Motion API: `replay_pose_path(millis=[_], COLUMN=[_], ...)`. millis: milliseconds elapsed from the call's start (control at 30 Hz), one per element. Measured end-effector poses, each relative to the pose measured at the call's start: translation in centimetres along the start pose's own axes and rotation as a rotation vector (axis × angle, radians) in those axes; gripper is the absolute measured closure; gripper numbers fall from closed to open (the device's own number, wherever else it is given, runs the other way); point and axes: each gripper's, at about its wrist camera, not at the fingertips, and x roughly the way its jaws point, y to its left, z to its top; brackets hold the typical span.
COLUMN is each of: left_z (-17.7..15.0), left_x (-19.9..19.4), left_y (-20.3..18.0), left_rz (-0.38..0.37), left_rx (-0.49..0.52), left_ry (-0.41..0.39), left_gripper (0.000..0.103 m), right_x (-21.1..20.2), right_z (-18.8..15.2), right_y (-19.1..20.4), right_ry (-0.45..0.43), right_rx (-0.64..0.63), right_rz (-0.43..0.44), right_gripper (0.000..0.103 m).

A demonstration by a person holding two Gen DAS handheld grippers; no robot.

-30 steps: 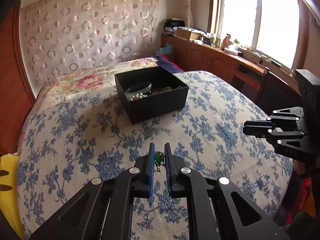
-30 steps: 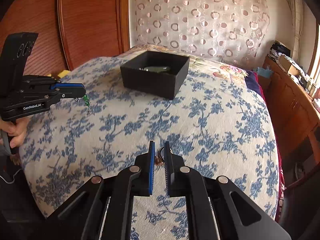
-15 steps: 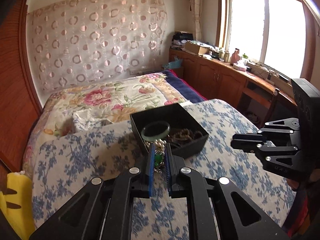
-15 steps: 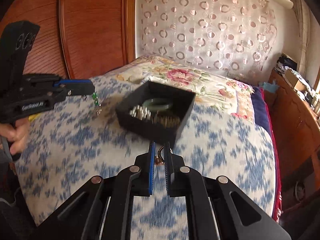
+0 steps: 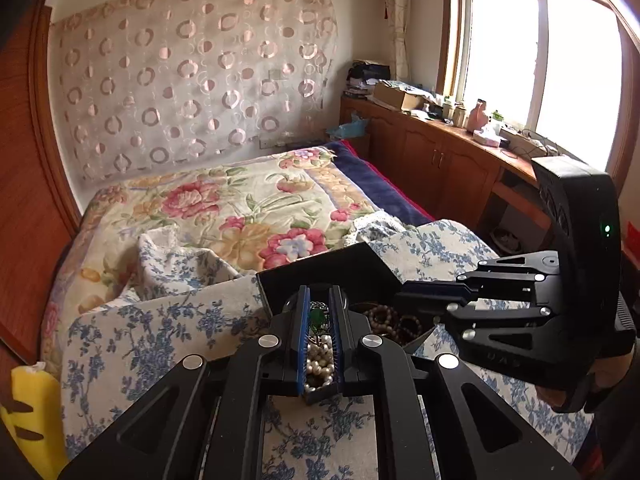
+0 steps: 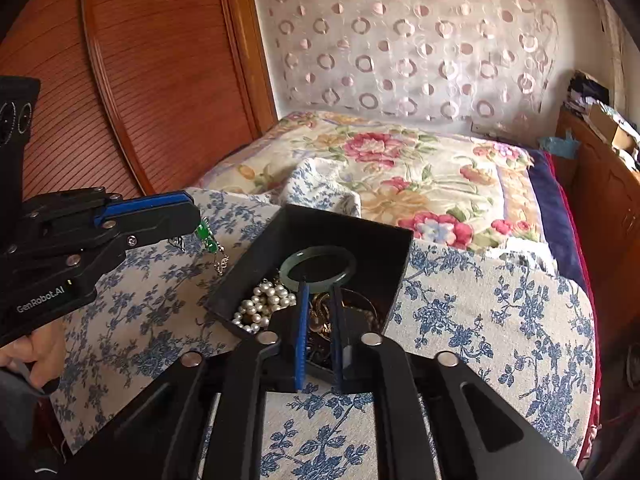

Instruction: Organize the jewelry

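- A black box (image 6: 384, 256) sits on a bed (image 6: 500, 320) spread with a blue-flowered cloth; every place below is given from this box.
- Inside the box lie a pale green bangle (image 6: 318, 266) toward the far wall, a string of white pearls (image 6: 260, 304) at the left side as the right wrist view shows it, and dark brown beads (image 5: 384, 318) nearer the right hand-held gripper.
- The left hand-held gripper (image 6: 200, 224) hangs just outside the box's left wall in the right wrist view, jaws nearly closed, pinching a green earring (image 6: 208, 236) whose silver end dangles above the cloth, clear of the box.
- In the left wrist view the same earring (image 5: 317, 316) shows between the blue pads (image 5: 303, 332), with pearls seen below it in the box.
- The right hand-held gripper (image 6: 319, 308) stands over the near edge of the box, pointing down into it; its jaws have just been opening and now stand narrowly apart.
- Gold-coloured jewelry (image 6: 320, 320) shows in the gap between those pads; whether the pads touch it cannot be told.
- A hand (image 6: 32, 356) grips the left tool's handle, left of the box.
- Beyond the box lies a quilt (image 6: 420, 176) with pink flowers, and behind it a curtain (image 6: 400, 40) patterned with rings.
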Motion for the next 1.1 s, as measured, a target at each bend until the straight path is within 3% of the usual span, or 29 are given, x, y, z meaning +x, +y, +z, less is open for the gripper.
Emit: replay_pose_path(millis=[167,267,400,467,633,833,1033,1100], left_z=[0.0,-0.1,-0.7,-1.3,-3.1,-4.7,-6.7,-7.1], left_x=[0.5,0.2,-1.1,-2.0,-4.4,-6.8,-9.8,-10.6], left_y=[0.5,0.4,-0.1,-0.3,-1.2,-1.9,-2.3,-2.4], left_rz=[-0.015,-0.014,0.008,0.015,0.041,0.092,0.143,0.169], left_rx=[-0.036,-0.038,-0.02,-0.019,-0.016,-0.02,-0.041,-0.042], left_ry=[0.013,0.012,-0.012,-0.026,-0.057,-0.074,-0.089,-0.094], left_gripper=[0.094,0.088,0.067,0.065,0.043,0.017,0.008,0.008], right_x=[-0.5,-1.2,-2.7,-3.6,-6.5,-9.3,-11.9,-12.7], right_z=[0.2,0.1,-0.9,-1.5,-3.4,-5.6,-7.9,-8.6], right_y=[-0.9,-0.8,-0.2,0.0,0.5,1.8,3.4,3.7], right_ry=[-0.009,-0.024,-0.054,-0.076,-0.144,-0.21,-0.262,-0.279], right_rx=[0.029,0.011,-0.002,0.004,0.043,0.071,0.092,0.1], right_rz=[0.0,-0.026,-0.078,-0.103,-0.139,-0.167,-0.228,-0.233], right_gripper=[0.076,0.076,0.076,0.076,0.075,0.057,0.044,0.032])
